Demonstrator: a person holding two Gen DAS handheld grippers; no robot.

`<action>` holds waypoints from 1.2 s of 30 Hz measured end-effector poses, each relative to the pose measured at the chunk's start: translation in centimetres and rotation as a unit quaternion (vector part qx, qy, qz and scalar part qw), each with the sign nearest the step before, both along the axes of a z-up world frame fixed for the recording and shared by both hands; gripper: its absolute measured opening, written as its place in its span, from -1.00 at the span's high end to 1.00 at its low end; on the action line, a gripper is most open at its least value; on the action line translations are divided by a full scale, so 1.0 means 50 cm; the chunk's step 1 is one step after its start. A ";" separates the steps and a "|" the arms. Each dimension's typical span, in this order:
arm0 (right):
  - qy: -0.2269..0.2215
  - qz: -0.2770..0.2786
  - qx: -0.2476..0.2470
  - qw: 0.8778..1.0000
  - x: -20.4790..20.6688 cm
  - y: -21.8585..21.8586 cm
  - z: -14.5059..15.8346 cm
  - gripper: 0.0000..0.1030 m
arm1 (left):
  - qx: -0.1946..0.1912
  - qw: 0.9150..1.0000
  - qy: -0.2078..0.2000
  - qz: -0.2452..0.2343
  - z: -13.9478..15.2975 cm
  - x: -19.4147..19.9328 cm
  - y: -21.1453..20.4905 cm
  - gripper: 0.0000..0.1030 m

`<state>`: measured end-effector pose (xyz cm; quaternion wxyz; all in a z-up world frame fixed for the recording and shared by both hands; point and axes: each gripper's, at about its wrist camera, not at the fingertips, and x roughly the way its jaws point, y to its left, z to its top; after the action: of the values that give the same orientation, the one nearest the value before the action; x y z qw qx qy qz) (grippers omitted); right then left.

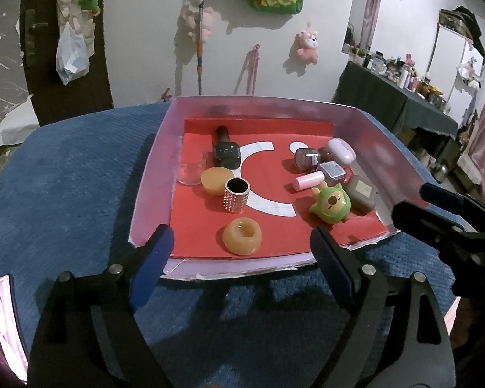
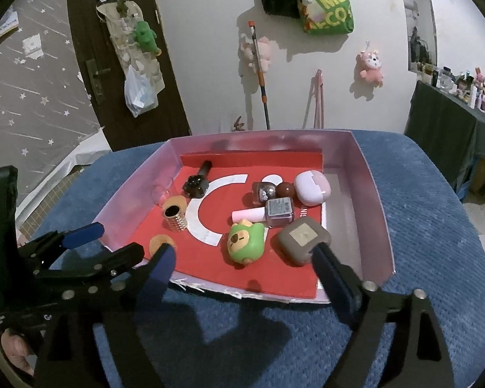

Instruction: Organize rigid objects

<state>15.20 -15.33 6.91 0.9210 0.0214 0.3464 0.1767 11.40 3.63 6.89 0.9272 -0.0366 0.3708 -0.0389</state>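
1. Fingers of the left gripper [image 1: 241, 252] and right gripper [image 2: 244, 263] are spread wide, empty, at the tray's [image 1: 152, 174] near edge
2. Small objects, like the amber ring [image 1: 242, 236], sit inside on the blue surface [image 1: 64, 177]
3. Best next: centre over one item, clear of neighbours

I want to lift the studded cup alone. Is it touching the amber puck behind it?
Cannot tell. In the left wrist view the studded cup overlaps the amber puck, hiding any gap.

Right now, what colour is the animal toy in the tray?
Green with a tan face; the toy shows best in the right wrist view.
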 end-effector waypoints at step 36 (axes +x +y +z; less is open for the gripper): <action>-0.005 -0.071 -0.036 0.997 -0.016 -0.013 -0.082 -1.00 | 0.008 0.999 0.019 0.039 -0.065 -0.004 0.023 -1.00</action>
<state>14.42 -16.00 2.79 0.9330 0.0115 0.3461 0.0983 11.22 4.80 3.66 0.9209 -0.0445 0.3872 0.0006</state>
